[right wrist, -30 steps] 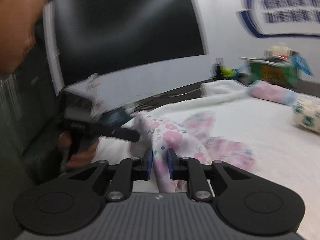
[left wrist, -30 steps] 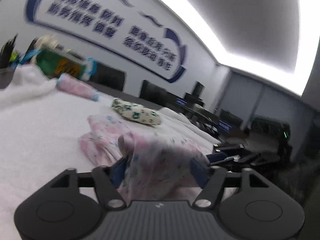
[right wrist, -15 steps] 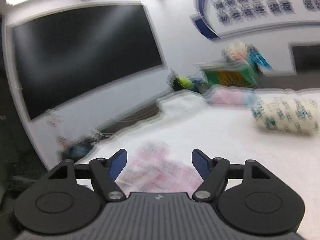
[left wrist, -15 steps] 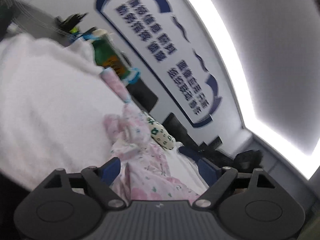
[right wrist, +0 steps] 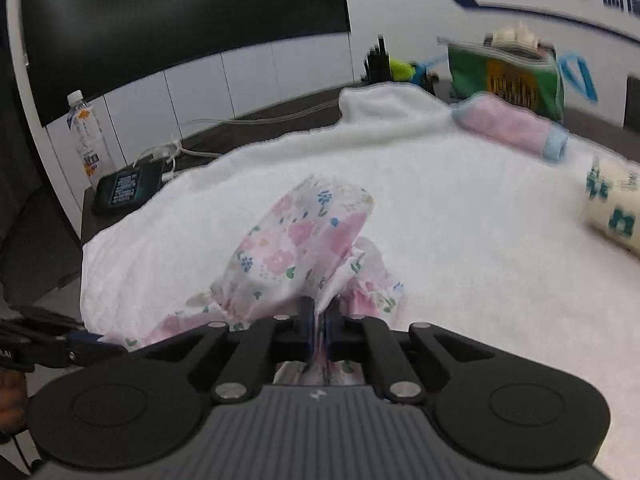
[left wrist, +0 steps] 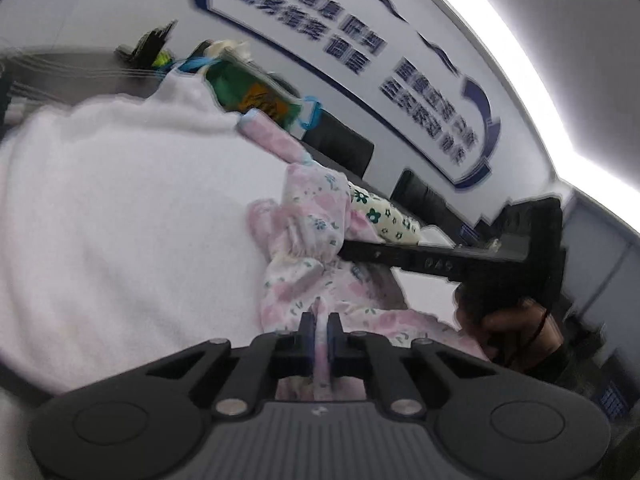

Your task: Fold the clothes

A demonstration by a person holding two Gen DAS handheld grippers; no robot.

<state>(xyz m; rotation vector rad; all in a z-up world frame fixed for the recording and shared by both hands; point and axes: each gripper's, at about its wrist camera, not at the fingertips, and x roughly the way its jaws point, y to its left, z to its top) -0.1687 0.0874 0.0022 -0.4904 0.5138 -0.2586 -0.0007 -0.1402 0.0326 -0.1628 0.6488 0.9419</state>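
A pink floral garment (left wrist: 308, 248) (right wrist: 304, 240) lies bunched on the white towel-covered table (left wrist: 120, 220) (right wrist: 460, 208). My left gripper (left wrist: 320, 326) is shut on a fold of its fabric at the near edge. My right gripper (right wrist: 319, 314) is also shut on a gathered edge of the same garment. In the left wrist view the right gripper's black body (left wrist: 440, 260) crosses from the right, held by a hand (left wrist: 508, 328), with its tip in the cloth. The left gripper's body (right wrist: 48, 344) shows at the lower left of the right wrist view.
A rolled pink cloth (right wrist: 512, 128) (left wrist: 272, 140) and a rolled cream patterned cloth (right wrist: 612, 208) (left wrist: 384, 216) lie farther back. A green bag (right wrist: 504, 76) stands behind them. A water bottle (right wrist: 86, 132), a phone (right wrist: 124, 188) with cables sit on the dark table edge.
Half a second ago both grippers were open over the garment; now both have closed on its fabric. The right gripper has come in beside the left.
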